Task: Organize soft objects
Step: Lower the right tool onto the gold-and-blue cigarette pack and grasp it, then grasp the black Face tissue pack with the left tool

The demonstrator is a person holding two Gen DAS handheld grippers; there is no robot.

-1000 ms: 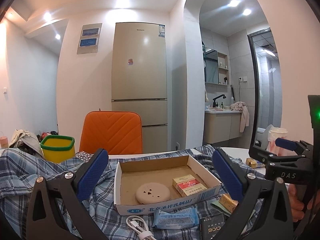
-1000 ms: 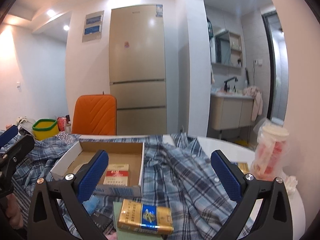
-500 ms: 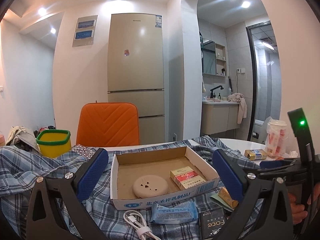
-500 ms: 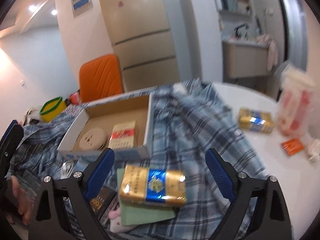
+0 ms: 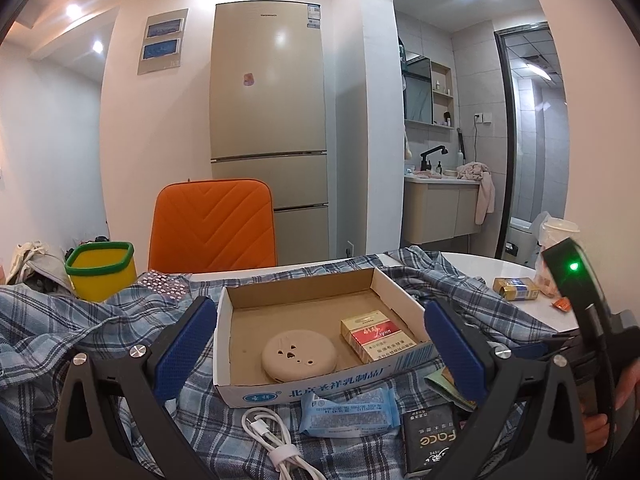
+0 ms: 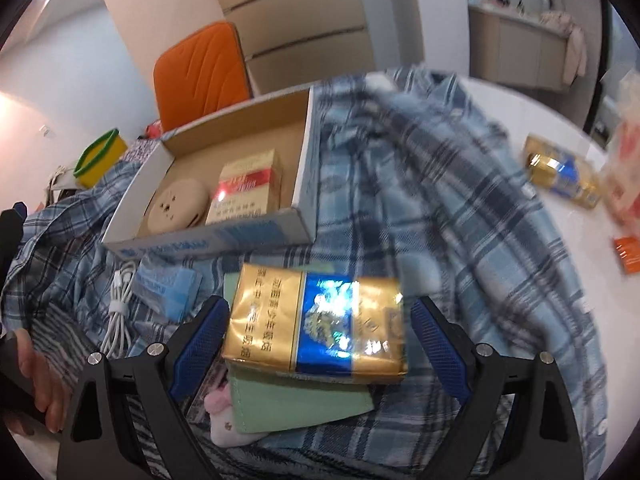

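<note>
A blue plaid shirt [image 6: 420,200] is spread over the table, seen also in the left wrist view [image 5: 60,320]. On it a gold and blue pack [image 6: 316,324] lies on a folded green cloth [image 6: 296,404], beside a small pink and white soft thing [image 6: 220,412]. My right gripper [image 6: 320,308] points steeply down with the pack between its fingers; small gaps show at both pads. A cardboard box [image 5: 320,390] holds a red and gold pack [image 5: 374,338] and a round beige disc [image 5: 298,356]. My left gripper [image 5: 318,312] is open before the box, holding nothing.
A blue tissue pack [image 5: 348,410], a white cable [image 5: 272,436] and a black pack [image 5: 430,440] lie before the box. A second gold pack [image 6: 560,176] sits on the white table to the right. A yellow bin [image 5: 100,270] and an orange chair [image 5: 212,228] stand behind.
My right gripper has tipped downward and sunk over the gold and blue pack, which now lies between its fingers; the jaws have narrowed a little. The left gripper has tilted slightly.
</note>
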